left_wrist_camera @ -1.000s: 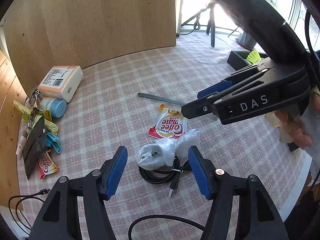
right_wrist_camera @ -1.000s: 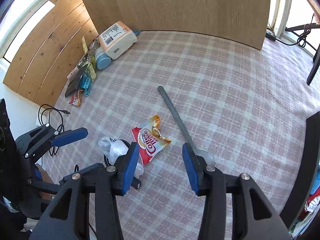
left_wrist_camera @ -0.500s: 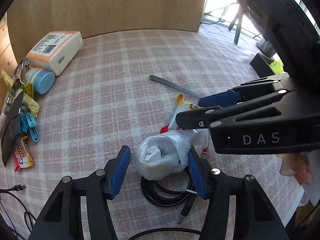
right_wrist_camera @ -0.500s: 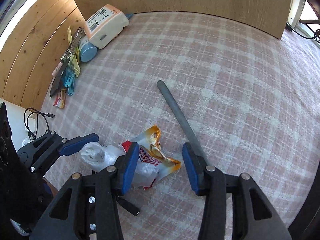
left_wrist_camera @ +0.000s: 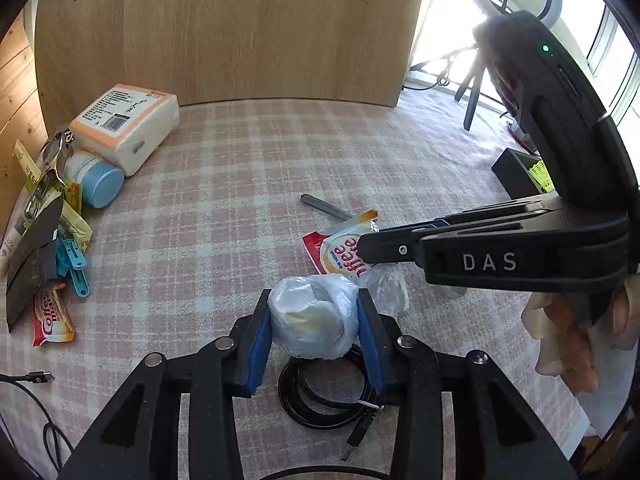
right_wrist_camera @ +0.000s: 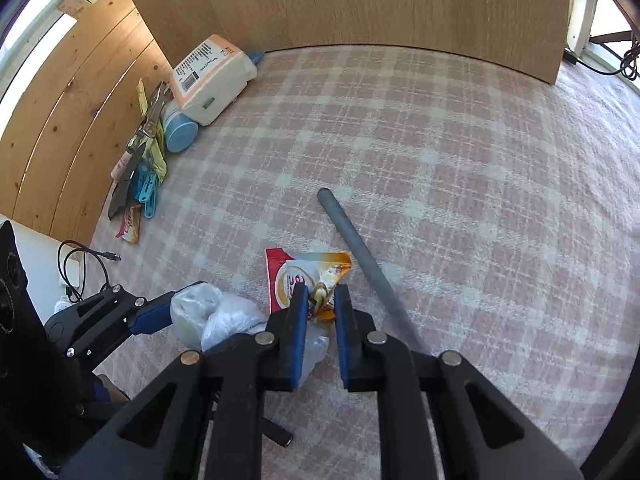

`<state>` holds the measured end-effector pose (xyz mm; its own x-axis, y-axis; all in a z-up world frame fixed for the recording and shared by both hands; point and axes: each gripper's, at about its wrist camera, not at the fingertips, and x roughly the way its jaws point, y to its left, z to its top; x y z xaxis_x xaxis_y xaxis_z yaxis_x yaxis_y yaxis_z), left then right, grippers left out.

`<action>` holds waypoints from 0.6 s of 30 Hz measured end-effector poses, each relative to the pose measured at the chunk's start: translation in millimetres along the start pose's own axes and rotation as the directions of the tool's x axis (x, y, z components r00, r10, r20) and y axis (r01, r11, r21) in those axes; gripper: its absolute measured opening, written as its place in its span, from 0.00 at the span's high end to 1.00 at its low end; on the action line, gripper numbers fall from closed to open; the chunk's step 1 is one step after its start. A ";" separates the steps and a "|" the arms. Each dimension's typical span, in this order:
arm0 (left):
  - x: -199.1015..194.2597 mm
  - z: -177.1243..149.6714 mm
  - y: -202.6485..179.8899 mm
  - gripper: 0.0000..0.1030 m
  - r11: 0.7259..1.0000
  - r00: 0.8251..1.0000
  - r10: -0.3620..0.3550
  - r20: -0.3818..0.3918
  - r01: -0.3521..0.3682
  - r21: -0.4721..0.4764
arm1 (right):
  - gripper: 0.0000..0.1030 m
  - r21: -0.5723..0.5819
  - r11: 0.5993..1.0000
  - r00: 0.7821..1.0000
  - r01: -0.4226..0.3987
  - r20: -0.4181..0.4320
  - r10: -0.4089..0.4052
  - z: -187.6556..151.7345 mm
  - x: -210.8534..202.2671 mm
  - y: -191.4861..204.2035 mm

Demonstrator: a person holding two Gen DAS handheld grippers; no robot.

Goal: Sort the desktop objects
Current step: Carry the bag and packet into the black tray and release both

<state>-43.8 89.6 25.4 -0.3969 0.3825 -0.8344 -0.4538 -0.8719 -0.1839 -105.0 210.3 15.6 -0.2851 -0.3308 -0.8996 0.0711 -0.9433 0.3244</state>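
A crumpled clear plastic bag (left_wrist_camera: 308, 316) sits between the blue pads of my left gripper (left_wrist_camera: 314, 330). The jaws are closing and both pads press its sides. The bag rests on a coiled black USB cable (left_wrist_camera: 320, 404). In the right wrist view, my right gripper (right_wrist_camera: 321, 304) is closing on a red and white Coffee mate sachet (right_wrist_camera: 288, 276), whose near end is bunched between the pads. The right gripper (left_wrist_camera: 366, 245) also shows from the side in the left wrist view, just beyond the bag. A grey metal rod (right_wrist_camera: 360, 252) lies beside the sachet.
Along the left wall lie a tissue pack (left_wrist_camera: 124, 128), a blue-capped jar (left_wrist_camera: 98, 190), blue clips (left_wrist_camera: 74, 264), a black card and another sachet (left_wrist_camera: 52, 320). A wooden board (left_wrist_camera: 224, 28) closes the back. A black tray (left_wrist_camera: 516, 172) stands at the right. A person's hand (left_wrist_camera: 568, 344) holds the right gripper.
My left gripper moved forward over the bag and its jaws narrowed onto it. The right gripper sank onto the sachet and its jaws closed, bunching the sachet's end.
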 end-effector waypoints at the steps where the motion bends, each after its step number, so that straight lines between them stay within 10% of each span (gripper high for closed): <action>1: -4.1 0.9 -0.6 0.64 1.000 1.000 -0.001 0.008 0.001 -0.002 | 0.88 0.015 1.000 1.000 -0.010 0.006 0.010 0.0 -3.4 -2.9; 18: -19.1 57.4 -100.7 0.64 0.981 0.989 -0.135 0.064 0.124 0.147 | 0.88 0.250 0.968 0.956 0.030 0.276 -0.101 -31.4 -155.6 -109.6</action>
<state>-36.3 187.6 89.7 -0.3821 0.5150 -0.7673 -0.6117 -0.7633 -0.2076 -38.4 364.3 110.9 -0.5439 -0.2131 -0.8116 -0.1783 -0.9158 0.3600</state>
